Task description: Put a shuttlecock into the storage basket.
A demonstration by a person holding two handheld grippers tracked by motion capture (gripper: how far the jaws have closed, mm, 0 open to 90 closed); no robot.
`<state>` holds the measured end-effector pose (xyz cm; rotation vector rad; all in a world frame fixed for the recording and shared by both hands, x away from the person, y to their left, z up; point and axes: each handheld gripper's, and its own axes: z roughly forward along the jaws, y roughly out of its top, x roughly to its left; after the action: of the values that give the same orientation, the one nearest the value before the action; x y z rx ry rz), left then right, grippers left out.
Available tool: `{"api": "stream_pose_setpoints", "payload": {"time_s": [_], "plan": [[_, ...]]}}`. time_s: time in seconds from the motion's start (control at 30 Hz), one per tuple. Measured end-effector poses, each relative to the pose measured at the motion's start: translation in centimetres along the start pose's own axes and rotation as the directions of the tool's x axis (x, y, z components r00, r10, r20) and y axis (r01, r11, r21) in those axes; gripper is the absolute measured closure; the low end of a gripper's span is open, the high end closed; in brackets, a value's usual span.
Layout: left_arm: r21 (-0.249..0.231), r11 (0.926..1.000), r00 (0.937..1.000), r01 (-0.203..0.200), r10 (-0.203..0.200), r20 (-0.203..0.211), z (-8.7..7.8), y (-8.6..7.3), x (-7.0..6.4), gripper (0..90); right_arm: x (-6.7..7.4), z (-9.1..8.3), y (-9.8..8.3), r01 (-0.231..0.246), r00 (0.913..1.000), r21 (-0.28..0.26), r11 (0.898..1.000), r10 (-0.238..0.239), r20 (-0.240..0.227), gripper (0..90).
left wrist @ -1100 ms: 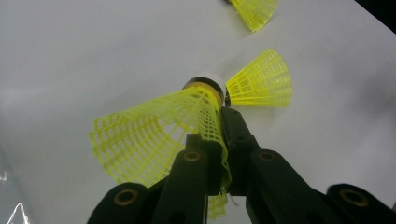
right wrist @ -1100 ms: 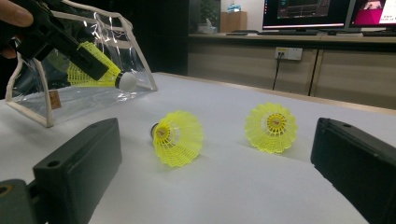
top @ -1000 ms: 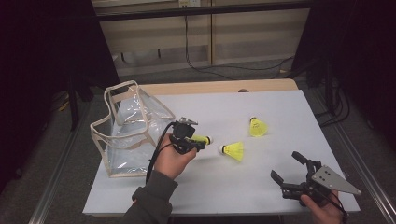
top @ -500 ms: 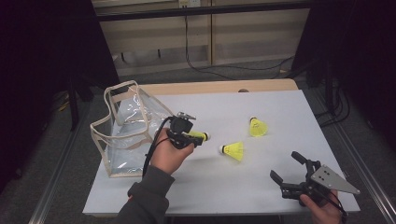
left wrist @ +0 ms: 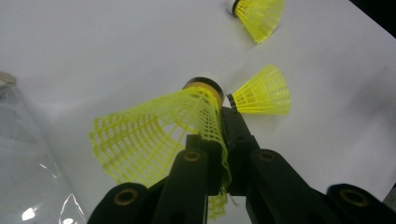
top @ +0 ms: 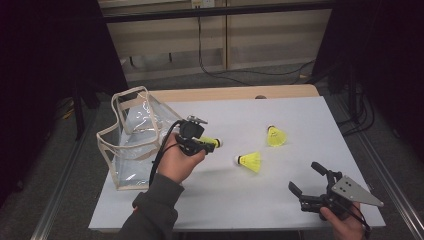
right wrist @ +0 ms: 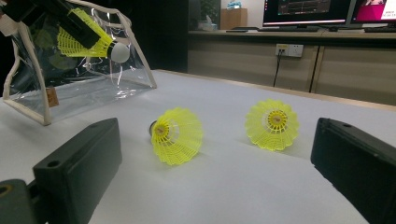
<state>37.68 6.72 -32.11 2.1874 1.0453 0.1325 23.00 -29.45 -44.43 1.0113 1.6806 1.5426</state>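
My left gripper (top: pixel 204 143) is shut on the skirt of a yellow shuttlecock (top: pixel 212 142), held above the table just right of a clear plastic bag (top: pixel 135 135). In the left gripper view the jaws pinch the mesh skirt of that shuttlecock (left wrist: pixel 159 130), its cork end pointing away. Two more yellow shuttlecocks lie on the white table, one in the middle (top: pixel 250 161) and one farther right (top: pixel 276 136). My right gripper (top: pixel 304 176) rests open near the front right edge, facing both of them (right wrist: pixel 177 135) (right wrist: pixel 272 123) with nothing between its jaws.
The clear bag (right wrist: pixel 79 74) with cream trim stands at the table's left side, its open mouth facing up. The white table (top: pixel 300 115) ends in a wooden strip at the back. Cabinets and cables lie beyond it.
My left hand with the shuttlecock has edged slightly up and toward the bag. The right gripper and the two lying shuttlecocks have stayed put.
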Motion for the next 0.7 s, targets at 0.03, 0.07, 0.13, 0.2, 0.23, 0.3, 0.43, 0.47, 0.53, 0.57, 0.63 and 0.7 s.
{"api": "stream_pose_setpoints", "payload": {"time_s": [0.03,0.07,0.13,0.2,0.23,0.3,0.43,0.47,0.53,0.57,0.63,0.7], "plan": [[0.001,1.0000,1.0000,-0.003,0.003,-0.001,-0.1,0.1,0.0,88.2,0.0,0.0,0.0,0.001,1.0000,0.002,1.000,-0.001,0.002,1.6],[0.001,1.0000,1.0000,-0.003,0.003,0.000,-0.2,0.1,0.0,88.2,0.0,0.0,0.0,-0.001,1.0000,0.002,1.000,0.001,0.001,1.6],[0.004,1.0000,1.0000,-0.006,0.006,-0.005,-0.4,0.3,0.0,88.2,0.0,0.1,0.0,-0.004,1.0000,0.005,1.000,0.004,0.000,1.6],[0.003,1.0000,1.0000,-0.006,0.006,-0.005,-0.6,0.4,0.0,88.2,0.0,0.2,0.0,-0.003,1.0000,0.004,1.000,0.003,0.003,1.6],[0.005,1.0000,1.0000,-0.006,0.007,-0.006,-0.6,0.5,0.0,88.2,0.0,0.2,0.0,-0.002,1.0000,0.005,1.000,0.002,0.003,1.6],[0.007,0.9999,0.9999,-0.008,0.008,-0.009,-0.8,0.6,0.0,88.3,-0.1,0.2,0.0,0.000,1.0000,0.009,1.000,0.000,0.003,1.6],[0.004,1.0000,0.9999,-0.006,0.006,-0.011,-1.1,0.8,0.1,88.2,-0.1,0.4,-0.1,-0.005,1.0000,0.011,1.000,0.005,0.003,1.6],[0.006,0.9999,0.9999,-0.009,0.009,-0.012,-1.2,0.9,0.1,88.2,-0.1,0.4,-0.1,-0.004,1.0000,0.012,1.000,0.004,0.003,1.6],[0.008,0.9999,0.9999,-0.010,0.010,-0.013,-1.3,1.0,0.1,88.3,-0.2,0.4,-0.1,-0.003,1.0000,0.011,1.000,0.003,0.003,1.6],[0.008,0.9999,0.9998,-0.009,0.009,-0.015,-1.4,1.1,0.1,88.3,-0.2,0.4,-0.1,-0.005,1.0000,0.011,1.000,0.005,0.002,1.6],[0.011,0.9998,0.9998,-0.016,0.016,-0.015,-1.5,1.2,0.1,88.3,-0.2,0.5,-0.1,-0.010,0.9999,0.011,1.000,0.010,0.003,1.6],[0.002,1.0000,0.9998,-0.007,0.007,-0.016,-1.6,1.4,0.1,88.3,-0.2,0.5,-0.1,-0.007,1.0000,0.012,1.000,0.007,0.002,1.6]]}}
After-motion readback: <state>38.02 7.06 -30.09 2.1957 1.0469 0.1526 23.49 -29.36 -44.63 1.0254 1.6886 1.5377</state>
